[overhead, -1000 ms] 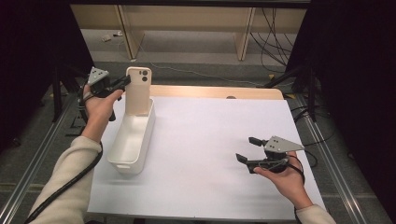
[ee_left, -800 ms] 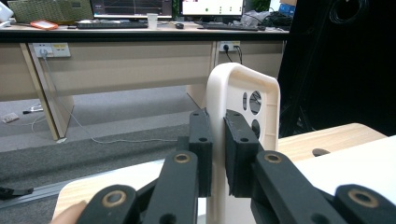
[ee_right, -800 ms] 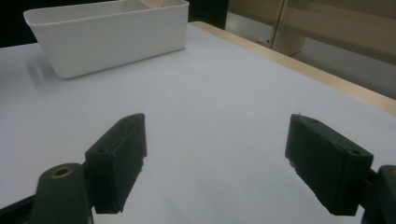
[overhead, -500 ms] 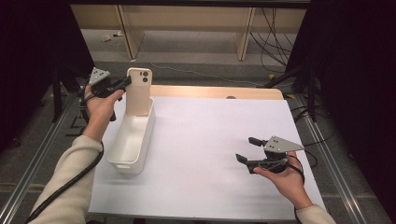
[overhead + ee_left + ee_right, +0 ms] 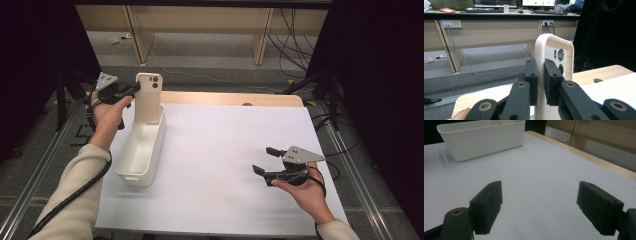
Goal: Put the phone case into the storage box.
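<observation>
A cream phone case [image 5: 148,97] with camera cut-outs stands upright in the far end of a white bin [image 5: 142,148] at the table's left. My left gripper [image 5: 134,89] is shut on the case's left edge. In the left gripper view the two black pads [image 5: 531,80] press on either side of the phone case [image 5: 555,62]. At the right near side my right gripper [image 5: 265,160] hovers low over the white tabletop, open with nothing between its jaws. The right gripper view has the open right gripper [image 5: 539,207] pointing toward the bin [image 5: 482,138].
A white sheet [image 5: 225,165] covers the table, with a wooden strip [image 5: 230,98] along its far edge. Desks with monitors stand beyond the table [image 5: 499,10]. Cables lie on the floor behind [image 5: 295,30].
</observation>
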Available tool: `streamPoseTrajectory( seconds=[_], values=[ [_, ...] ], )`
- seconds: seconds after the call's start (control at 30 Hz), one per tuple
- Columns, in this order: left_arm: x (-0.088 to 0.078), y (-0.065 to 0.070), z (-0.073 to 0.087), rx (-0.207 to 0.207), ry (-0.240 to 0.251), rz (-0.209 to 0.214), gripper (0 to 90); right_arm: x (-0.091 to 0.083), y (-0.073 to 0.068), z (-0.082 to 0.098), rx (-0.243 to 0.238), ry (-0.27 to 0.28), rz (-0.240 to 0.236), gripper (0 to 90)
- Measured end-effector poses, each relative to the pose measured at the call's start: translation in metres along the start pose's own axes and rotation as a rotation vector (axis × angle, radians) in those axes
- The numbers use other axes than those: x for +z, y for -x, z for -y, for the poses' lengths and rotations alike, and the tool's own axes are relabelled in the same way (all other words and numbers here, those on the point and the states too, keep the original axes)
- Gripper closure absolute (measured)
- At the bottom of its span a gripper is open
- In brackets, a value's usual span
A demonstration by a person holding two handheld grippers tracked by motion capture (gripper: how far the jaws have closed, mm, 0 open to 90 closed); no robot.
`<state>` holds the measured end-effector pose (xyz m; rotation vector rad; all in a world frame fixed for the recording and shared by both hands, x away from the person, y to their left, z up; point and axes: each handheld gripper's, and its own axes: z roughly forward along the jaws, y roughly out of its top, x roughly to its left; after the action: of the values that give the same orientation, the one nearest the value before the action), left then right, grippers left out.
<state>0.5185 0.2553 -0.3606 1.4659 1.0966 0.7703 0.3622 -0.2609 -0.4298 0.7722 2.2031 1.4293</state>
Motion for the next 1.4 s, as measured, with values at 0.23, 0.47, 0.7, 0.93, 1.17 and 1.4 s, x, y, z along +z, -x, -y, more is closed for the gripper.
streamPoseTrajectory(
  seconds=[0.23,0.47,0.7,0.93,1.17,1.4],
  values=[
    [0.001,-0.001,0.001,0.0,-0.004,-0.001,82.2,0.0,0.0,0.0,-0.001,0.002,-0.002,21.8],
    [0.002,-0.002,0.002,0.002,-0.008,-0.001,82.3,0.001,-0.001,0.0,0.0,-0.001,-0.005,21.8],
    [0.004,-0.002,0.004,0.001,-0.01,-0.001,82.2,0.002,-0.001,0.001,0.0,-0.002,-0.004,21.8],
    [0.008,-0.002,0.004,0.003,-0.012,-0.001,82.2,0.002,-0.001,0.001,0.001,-0.002,-0.005,21.8],
    [0.01,-0.001,0.004,0.004,-0.016,0.0,82.2,0.002,-0.001,0.001,0.003,-0.004,-0.006,21.9],
    [0.013,-0.001,0.004,0.004,-0.02,-0.001,82.2,0.002,-0.001,0.001,0.002,-0.003,-0.005,21.9]
  ],
)
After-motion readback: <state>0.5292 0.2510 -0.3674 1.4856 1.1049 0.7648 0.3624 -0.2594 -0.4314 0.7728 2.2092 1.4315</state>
